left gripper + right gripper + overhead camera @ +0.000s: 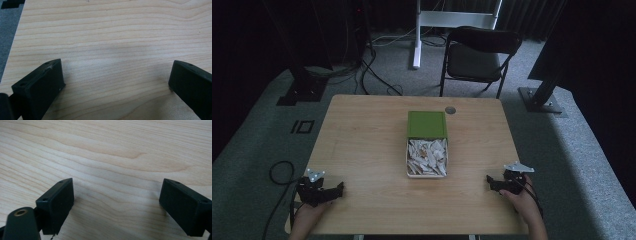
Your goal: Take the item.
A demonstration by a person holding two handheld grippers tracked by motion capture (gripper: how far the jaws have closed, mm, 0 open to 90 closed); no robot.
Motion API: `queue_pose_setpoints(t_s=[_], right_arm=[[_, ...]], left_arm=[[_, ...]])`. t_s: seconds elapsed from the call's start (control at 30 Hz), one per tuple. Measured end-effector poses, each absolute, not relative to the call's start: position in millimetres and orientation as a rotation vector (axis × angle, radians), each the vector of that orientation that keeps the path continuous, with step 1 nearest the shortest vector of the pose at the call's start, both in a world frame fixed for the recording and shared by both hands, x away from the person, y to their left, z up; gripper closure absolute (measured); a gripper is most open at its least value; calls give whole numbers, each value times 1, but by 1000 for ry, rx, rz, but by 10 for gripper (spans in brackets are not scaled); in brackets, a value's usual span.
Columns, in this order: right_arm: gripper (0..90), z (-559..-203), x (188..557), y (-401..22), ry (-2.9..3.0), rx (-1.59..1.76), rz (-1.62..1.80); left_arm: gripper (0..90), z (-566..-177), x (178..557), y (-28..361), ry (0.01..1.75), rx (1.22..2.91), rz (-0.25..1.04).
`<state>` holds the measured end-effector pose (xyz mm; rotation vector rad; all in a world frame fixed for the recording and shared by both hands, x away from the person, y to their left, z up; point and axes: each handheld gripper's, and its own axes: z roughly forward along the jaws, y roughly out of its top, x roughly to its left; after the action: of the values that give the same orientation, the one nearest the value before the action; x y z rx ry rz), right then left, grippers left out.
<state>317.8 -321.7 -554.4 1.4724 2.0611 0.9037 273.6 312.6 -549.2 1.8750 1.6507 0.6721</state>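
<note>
Grippers at rest on a wooden table [362, 150], one at each near corner, with the work object centred between them. The left gripper [334, 191] lies at the near left, its jaws spread wide and nothing between them; the left gripper view shows bare wood grain in the gap. The right gripper [492, 182] lies at the near right, jaws likewise standing fully apart over bare wood. Each is held by a hand [524, 200] entering from the near edge, so both tools probably sit in a ready posture, well apart from the object and with equal reach to it. The white box [427, 157] stands mid-table, uncovered and filled with pale, papery pieces; its green lid [427, 124] lies flat just beyond it, touching or nearly touching the far rim, presumably set there to leave the contents accessible from the person's side. A folding chair [479, 55] stands beyond the table
</note>
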Motion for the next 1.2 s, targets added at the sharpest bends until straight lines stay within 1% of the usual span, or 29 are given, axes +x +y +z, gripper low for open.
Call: queue_pose_setpoints(t_s=[0.53, 0.97, 1.2], right_arm=[[118, -554, 317, -323, 2071, 1475, 939], [118, -554, 316, -315, 2080, 1457, 909], [118, -547, 317, -306, 2108, 1463, 925]], left_arm=[[7, -549, 274, 313, 1651, 1873, 672], [7, -549, 274, 312, 1651, 1872, 672], [7, -549, 274, 313, 1651, 1875, 672]])
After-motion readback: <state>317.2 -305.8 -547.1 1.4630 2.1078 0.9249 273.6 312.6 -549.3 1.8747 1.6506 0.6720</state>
